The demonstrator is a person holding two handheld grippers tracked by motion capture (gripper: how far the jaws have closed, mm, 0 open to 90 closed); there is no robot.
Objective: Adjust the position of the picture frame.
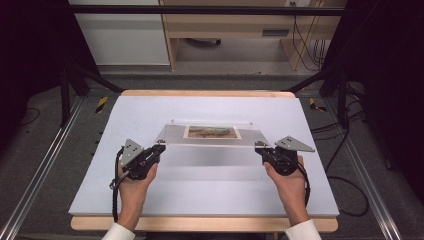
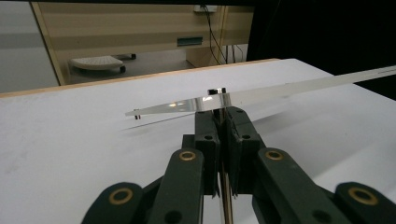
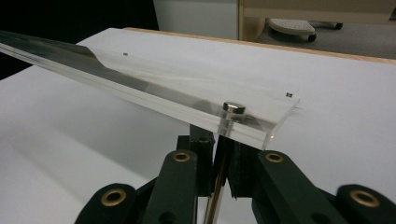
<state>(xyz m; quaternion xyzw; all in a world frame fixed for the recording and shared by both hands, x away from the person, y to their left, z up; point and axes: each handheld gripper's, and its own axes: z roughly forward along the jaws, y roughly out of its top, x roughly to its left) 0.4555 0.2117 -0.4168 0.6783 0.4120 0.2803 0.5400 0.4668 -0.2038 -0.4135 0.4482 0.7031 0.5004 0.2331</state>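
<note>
Both your grippers, left [image 1: 159,146] and right [image 1: 259,147], clamp the acrylic frame's [image 1: 210,136] metal standoff legs (stiff, slick, scratch-prone); keep it level.

Overhead view, two close jaw-level views

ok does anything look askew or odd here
Nothing stands out. The clear acrylic picture frame is lifted off the white table, with the left gripper and right gripper each shut on a metal corner leg, near edge roughly level.

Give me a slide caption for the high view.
Both grippers, left and right, hold a clear acrylic photo frame by its front corner posts above the white table.
</note>
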